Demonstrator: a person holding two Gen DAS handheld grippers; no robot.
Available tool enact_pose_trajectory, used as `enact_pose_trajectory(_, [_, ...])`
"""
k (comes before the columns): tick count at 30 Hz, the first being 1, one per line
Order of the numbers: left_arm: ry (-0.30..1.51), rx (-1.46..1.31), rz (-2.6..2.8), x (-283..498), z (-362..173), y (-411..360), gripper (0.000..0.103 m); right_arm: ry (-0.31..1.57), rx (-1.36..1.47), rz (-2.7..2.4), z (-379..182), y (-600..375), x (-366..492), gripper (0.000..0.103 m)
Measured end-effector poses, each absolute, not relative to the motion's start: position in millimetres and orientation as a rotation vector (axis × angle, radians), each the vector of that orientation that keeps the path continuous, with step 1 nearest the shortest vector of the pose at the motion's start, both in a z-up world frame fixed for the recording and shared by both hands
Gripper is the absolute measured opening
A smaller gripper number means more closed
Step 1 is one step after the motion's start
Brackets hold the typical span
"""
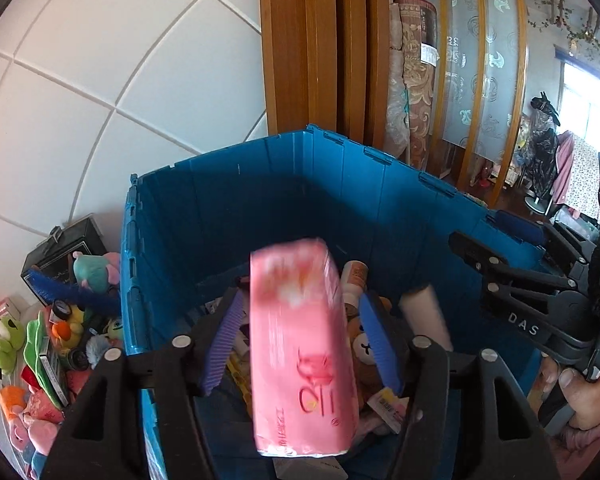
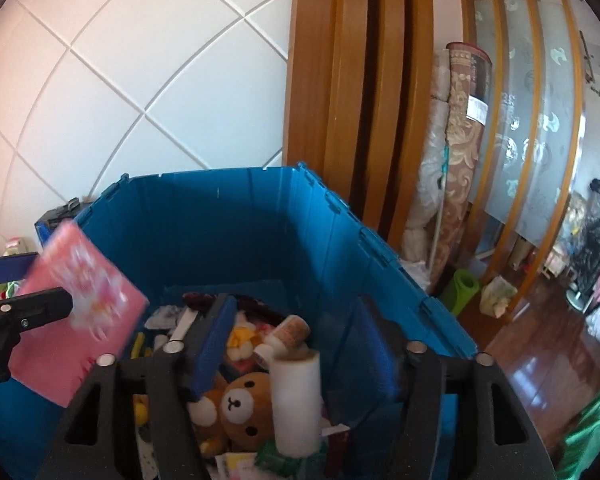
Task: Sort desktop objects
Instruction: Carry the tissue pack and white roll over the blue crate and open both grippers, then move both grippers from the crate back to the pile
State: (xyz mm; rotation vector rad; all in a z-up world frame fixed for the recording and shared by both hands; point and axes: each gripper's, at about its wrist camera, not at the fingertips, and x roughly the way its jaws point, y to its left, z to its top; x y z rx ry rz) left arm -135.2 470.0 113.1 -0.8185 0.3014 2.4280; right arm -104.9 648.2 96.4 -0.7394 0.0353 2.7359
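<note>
A pink tissue pack (image 1: pixel 300 348) hangs blurred between the spread fingers of my left gripper (image 1: pixel 300 340) over the blue crate (image 1: pixel 260 184); it touches neither pad. It also shows in the right wrist view (image 2: pixel 80 312), left of the crate (image 2: pixel 240 216). My right gripper (image 2: pixel 296 344) is open over the crate, and a white roll (image 2: pixel 296 400) stands blurred between its fingers, touching neither. Inside the crate lie a brown bear plush (image 2: pixel 240 408), a corked bottle (image 2: pixel 284 336) and small packets.
Left of the crate a heap of plush toys (image 1: pixel 60 340) and a black box (image 1: pixel 64 252) sit by the white tiled wall. Wooden door frames (image 1: pixel 320 48), rolled carpets (image 1: pixel 412 80) and a wooden floor (image 2: pixel 540 360) lie to the right.
</note>
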Motion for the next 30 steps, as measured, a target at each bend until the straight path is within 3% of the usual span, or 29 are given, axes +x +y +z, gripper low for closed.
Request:
enact_pose_trajectory(1, [0.301, -0.805, 2.435, -133.5, 115.1, 468.6, 0.072, 0.034, -0.734, 2.743, 97.9, 647.3, -103.7, 0.094])
enact_pose_trajectory(3, [0.297, -0.786, 2.435, -130.6, 118.1, 464.7, 0.074, 0.022, -0.715, 2.744, 99.9, 641.7, -99.7, 0.103])
enact_pose_trajectory(14, [0.238, -0.695, 2.464, -115.4, 127.2, 428.6, 0.074, -0.021, -0.702, 2.756, 107.0, 619.7, -88.3, 0.103])
enact_pose_trajectory(30, [0.028, -0.65, 2.668, -110.7, 118.3, 269.5, 0.074, 0.011, -0.614, 3.002, 134.5, 494.2, -80.8, 0.103])
